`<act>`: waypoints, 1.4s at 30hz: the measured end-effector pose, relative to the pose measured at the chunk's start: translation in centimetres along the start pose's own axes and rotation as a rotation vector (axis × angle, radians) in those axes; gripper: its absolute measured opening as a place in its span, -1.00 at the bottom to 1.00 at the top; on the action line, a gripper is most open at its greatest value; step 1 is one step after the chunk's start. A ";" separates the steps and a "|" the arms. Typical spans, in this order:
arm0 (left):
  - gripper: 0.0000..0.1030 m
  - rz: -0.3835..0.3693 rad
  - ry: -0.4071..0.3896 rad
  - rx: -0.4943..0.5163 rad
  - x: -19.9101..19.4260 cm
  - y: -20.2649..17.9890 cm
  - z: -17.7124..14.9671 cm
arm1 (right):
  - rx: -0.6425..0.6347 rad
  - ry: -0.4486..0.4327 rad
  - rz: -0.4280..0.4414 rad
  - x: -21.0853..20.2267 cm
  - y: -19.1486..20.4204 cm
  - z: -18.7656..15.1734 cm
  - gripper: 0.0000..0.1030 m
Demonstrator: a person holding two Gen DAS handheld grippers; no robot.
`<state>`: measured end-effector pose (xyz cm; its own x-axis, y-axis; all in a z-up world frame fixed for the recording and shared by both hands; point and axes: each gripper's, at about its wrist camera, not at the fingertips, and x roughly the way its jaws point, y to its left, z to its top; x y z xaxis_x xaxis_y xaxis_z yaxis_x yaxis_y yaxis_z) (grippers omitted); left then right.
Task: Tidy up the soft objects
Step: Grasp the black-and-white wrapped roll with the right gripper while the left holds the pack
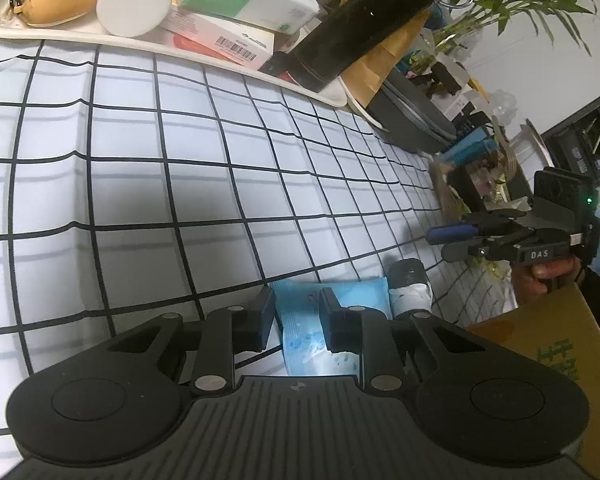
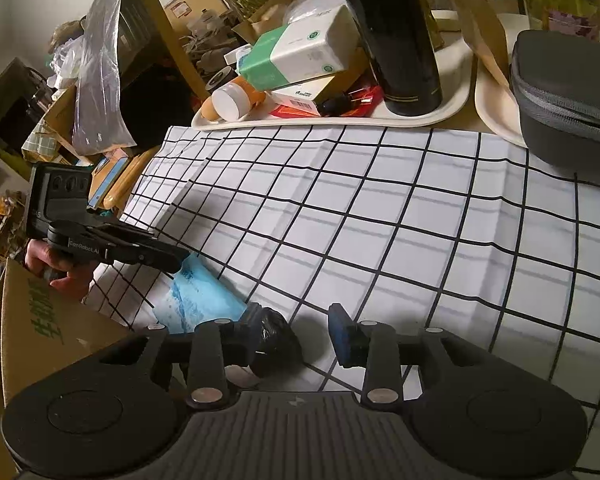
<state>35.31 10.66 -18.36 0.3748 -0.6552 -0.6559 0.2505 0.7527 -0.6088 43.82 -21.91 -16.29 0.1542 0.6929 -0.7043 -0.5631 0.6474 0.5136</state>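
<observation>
A light blue soft packet [image 1: 300,330] lies at the near edge of the checked cloth [image 1: 180,184]. My left gripper [image 1: 296,308] is shut on it, both pads pressing its sides. In the right wrist view the left gripper [image 2: 174,264] reaches down onto the same blue packet [image 2: 196,300]. Just right of the packet stands a black roll with a white wrap [image 1: 408,284]. My right gripper [image 2: 296,320] is open: the black roll [image 2: 278,340] rests against its left finger and its right finger stands apart. Seen from the left wrist, the right gripper [image 1: 446,244] hovers above and right of the roll.
A cream tray [image 2: 452,108] at the far edge carries boxes, a white-capped bottle [image 2: 232,102] and a tall black flask [image 2: 396,36]. A grey zip case [image 2: 564,92] sits at the back right. An open cardboard box [image 2: 40,320] stands off the cloth's near corner, under a person's hand.
</observation>
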 end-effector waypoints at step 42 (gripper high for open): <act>-1.00 0.392 -0.226 0.066 -6.1 0.6 0.4 | 0.256 0.227 0.258 5.8 -1.1 -0.6 0.29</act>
<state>33.51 15.12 -14.60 0.6361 -0.2957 -0.7127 0.1051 0.9483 -0.2996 44.86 -18.82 -21.19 -0.1639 0.7740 -0.6117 -0.3359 0.5392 0.7723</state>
